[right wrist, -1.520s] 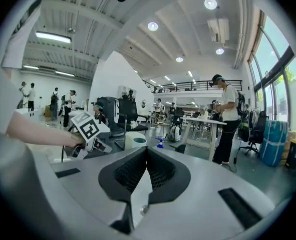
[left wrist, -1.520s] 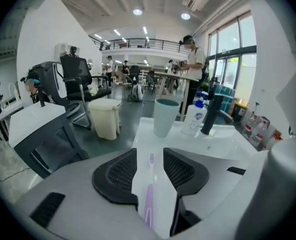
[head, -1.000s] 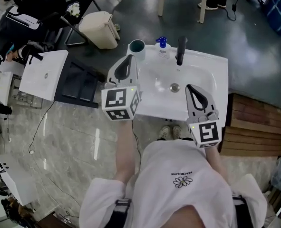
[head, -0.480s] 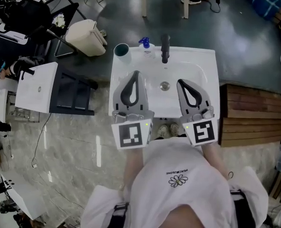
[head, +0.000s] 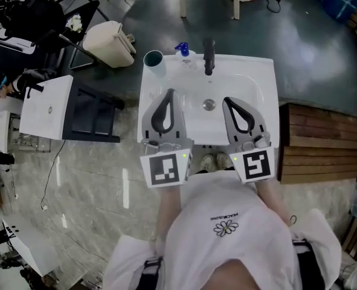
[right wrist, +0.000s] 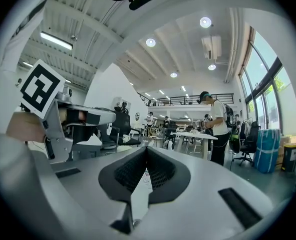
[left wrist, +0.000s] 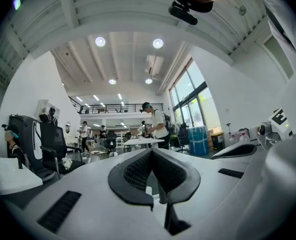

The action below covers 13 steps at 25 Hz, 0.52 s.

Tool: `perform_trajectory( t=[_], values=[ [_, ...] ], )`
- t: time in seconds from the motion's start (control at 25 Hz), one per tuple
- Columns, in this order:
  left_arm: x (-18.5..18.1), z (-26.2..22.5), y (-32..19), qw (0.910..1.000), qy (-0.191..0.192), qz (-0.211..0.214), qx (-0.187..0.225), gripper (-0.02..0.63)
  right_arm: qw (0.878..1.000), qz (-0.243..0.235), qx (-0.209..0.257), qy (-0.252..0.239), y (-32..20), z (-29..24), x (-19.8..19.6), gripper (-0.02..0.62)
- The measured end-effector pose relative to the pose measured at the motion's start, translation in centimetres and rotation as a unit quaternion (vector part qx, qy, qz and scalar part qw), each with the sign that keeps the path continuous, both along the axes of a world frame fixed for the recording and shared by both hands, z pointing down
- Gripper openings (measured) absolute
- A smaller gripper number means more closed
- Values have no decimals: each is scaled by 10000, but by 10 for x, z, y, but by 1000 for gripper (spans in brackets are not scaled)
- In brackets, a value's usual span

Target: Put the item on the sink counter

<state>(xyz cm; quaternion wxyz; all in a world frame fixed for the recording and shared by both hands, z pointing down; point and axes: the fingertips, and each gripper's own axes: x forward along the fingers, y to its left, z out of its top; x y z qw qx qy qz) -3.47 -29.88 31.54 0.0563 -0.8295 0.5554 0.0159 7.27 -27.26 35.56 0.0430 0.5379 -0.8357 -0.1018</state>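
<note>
Nearest to us, at the bottom of the head view, is the person's white shirt (head: 226, 234), and from it both arms reach up the frame to the grippers. The left gripper (head: 168, 93) sits left of centre with its marker cube toward us. Its jaws are closed together with nothing between them. The right gripper (head: 227, 101) is just right of centre, level with the left one and apart from it. In the right gripper view we see its jaws meeting at the tips, also empty.

Both grippers hang over the white sink (head: 260, 80), their tips pointing toward the basin on either side of the drain (head: 209, 104). Beyond the drain stands the black faucet (head: 209, 56) at the back edge. Left of it is a soap bottle (head: 184, 54) with a blue pump. The teal cup (head: 154, 63) stands upright at the counter's far left corner, clear of both grippers.

Farther off, in the upper left, we see a cream bin (head: 109, 43) on the dark floor, and wooden decking (head: 320, 144) at the right edge.
</note>
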Motion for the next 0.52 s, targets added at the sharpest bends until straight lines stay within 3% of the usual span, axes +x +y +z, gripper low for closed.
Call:
perform_trajectory(
  t=[0.52],
  values=[
    [-9, 6, 2, 9998, -169, -64, -73, 17, 10000, -24, -40, 72, 1, 3, -2, 11]
  ],
)
